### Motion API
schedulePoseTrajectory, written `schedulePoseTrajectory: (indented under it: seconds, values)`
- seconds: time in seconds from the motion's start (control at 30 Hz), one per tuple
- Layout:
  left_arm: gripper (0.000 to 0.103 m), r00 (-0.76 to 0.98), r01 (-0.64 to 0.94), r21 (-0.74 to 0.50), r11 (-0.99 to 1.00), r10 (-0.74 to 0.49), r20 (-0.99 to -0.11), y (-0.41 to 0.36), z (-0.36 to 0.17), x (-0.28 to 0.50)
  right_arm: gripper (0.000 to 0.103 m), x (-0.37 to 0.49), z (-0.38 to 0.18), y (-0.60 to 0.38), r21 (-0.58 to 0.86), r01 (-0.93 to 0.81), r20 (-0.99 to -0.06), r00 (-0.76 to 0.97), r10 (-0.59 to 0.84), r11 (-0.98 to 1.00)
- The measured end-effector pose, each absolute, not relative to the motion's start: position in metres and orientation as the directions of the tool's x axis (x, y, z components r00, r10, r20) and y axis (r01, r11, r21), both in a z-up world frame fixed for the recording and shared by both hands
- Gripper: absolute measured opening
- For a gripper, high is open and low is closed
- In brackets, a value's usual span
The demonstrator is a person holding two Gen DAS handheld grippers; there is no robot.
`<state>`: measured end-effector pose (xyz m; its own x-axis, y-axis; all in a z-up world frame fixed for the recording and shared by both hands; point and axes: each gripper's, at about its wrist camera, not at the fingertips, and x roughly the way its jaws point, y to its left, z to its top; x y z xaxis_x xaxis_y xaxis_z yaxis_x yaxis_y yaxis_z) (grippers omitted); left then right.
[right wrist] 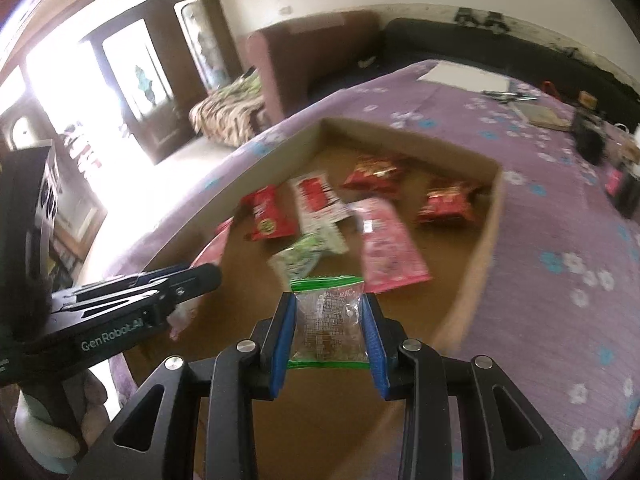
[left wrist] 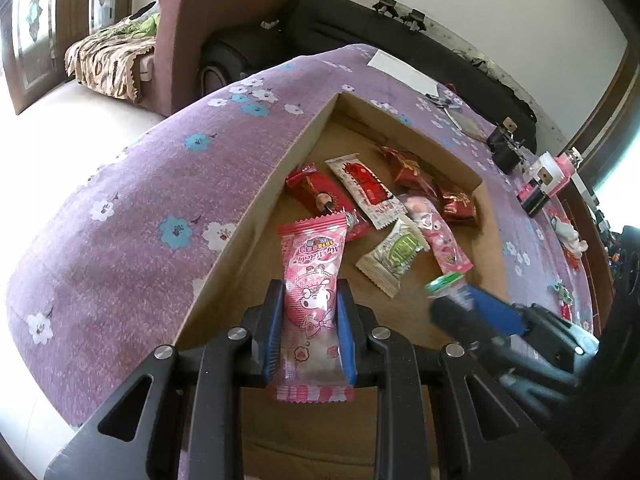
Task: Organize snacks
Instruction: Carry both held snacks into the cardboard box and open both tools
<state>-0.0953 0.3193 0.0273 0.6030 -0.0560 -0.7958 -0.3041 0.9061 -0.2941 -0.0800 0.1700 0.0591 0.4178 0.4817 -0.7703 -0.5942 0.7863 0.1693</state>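
A pink My Melody packet (left wrist: 310, 304) is pinched in the left gripper (left wrist: 308, 328) and a green-edged clear packet (right wrist: 329, 320) in the right gripper (right wrist: 330, 330) above the cardboard box (left wrist: 256, 200), so slippery wrappers could get dropped outside it.

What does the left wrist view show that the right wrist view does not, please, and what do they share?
Only the left wrist view shows the pink packet front on, clamped in the left tongs, with its cartoon print.

Only the right wrist view shows the clear green-edged packet in full, clamped in the right tongs, plus bright glass doors.

Both show the cardboard box of loose snacks on the purple flowered cloth.
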Motion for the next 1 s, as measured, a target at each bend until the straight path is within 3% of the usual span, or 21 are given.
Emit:
schedulePoseTrajectory:
  seconds: [0.23, 0.4, 1.0]
  values:
    - [0.024, 0.607, -0.304, -0.309, 0.901, -0.067, -0.792, 0.322, 0.029, -0.094, 0.034, -0.079, 0.050, 0.197, 0.162, -0.617, -0.792, 0.385, 0.475, 0.770]
    - [0.048, 0.644, -0.311, -0.347, 0.885, -0.073, -0.762, 0.330, 0.038, -0.104, 0.036, -0.080, 0.049, 0.203, 0.183, -0.631, -0.793, 0.359, 0.492, 0.754]
    - [0.053, 0.683, -0.381, -0.441, 0.813, -0.073, -0.726, 0.340, 0.057, -0.130, 0.042, -0.098, 0.079, 0.101, 0.309, -0.476, -0.692, 0.481, 0.538, 0.824]
